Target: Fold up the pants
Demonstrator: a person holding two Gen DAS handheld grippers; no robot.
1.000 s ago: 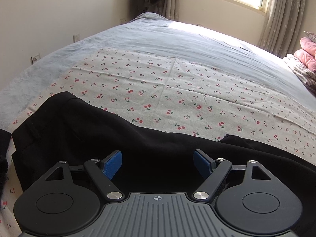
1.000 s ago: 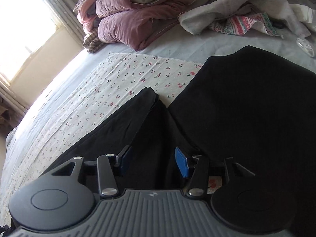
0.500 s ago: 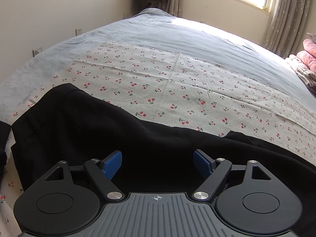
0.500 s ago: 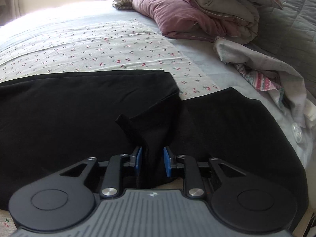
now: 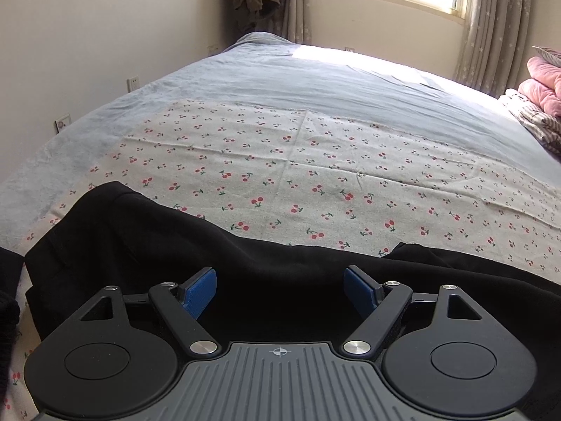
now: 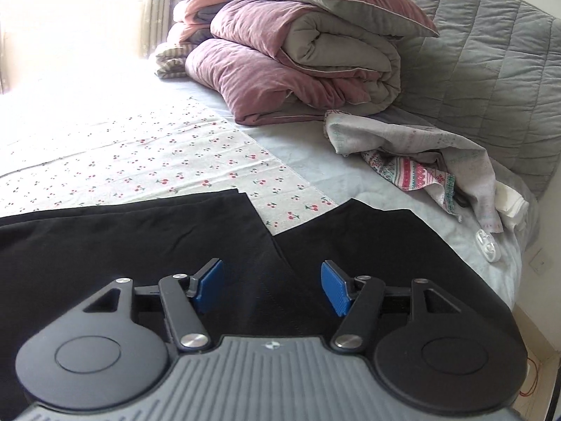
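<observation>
Black pants (image 6: pixel 122 245) flat on cherry-print sheet (image 5: pixel 298 175) for folding, left gripper (image 5: pixel 280 289) fingers wide and empty, right gripper (image 6: pixel 271 286) opening, nothing held.

No readable text or labels.

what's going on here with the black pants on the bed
A person is folding black fabric pants spread on a cherry-print cloth over a grey-blue bed sheet, with a handheld two-finger gripper in each hand. The right gripper hangs over the point where the two legs split, its jaws opening with nothing pinched between them. The left gripper hangs wide open over another stretch of the pants, gripping nothing. Folded pink quilts sit by the headboard.
</observation>
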